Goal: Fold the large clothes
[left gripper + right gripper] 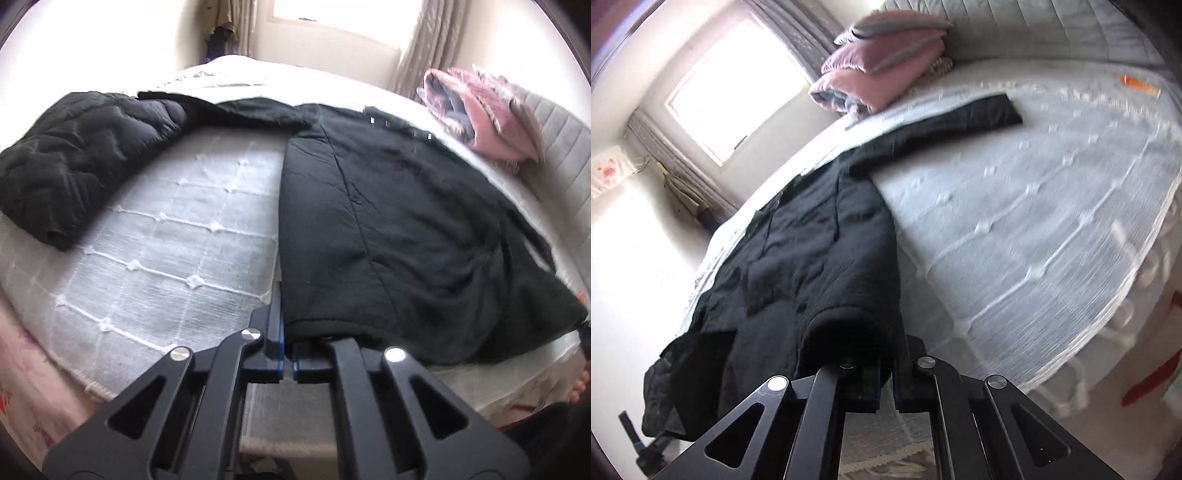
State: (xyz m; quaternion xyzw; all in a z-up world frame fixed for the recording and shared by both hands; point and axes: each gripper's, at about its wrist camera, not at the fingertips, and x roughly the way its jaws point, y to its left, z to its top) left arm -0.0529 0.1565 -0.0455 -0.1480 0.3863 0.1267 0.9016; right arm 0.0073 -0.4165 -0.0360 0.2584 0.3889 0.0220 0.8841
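Observation:
A large black coat (pixel 406 221) lies spread flat on the white bed (pixel 177 240), its hem toward me. My left gripper (pixel 287 332) is shut on the near left corner of that hem; the blue pad of one finger shows beside the cloth and the other finger is under it. In the right wrist view the same coat (pixel 812 258) runs away from me, one sleeve (pixel 960 118) stretched out to the right. My right gripper (pixel 886 369) is shut on the hem's other corner, and cloth bulges over its fingertips and hides them.
A folded black quilted jacket (pixel 81 158) lies at the bed's left. Pink and grey folded bedding (pixel 491 118) sits by the padded headboard (pixel 565 147). A small orange item (pixel 1137 85) lies on the bedspread (pixel 1034 221). A person's toes (pixel 578 387) show at the right edge.

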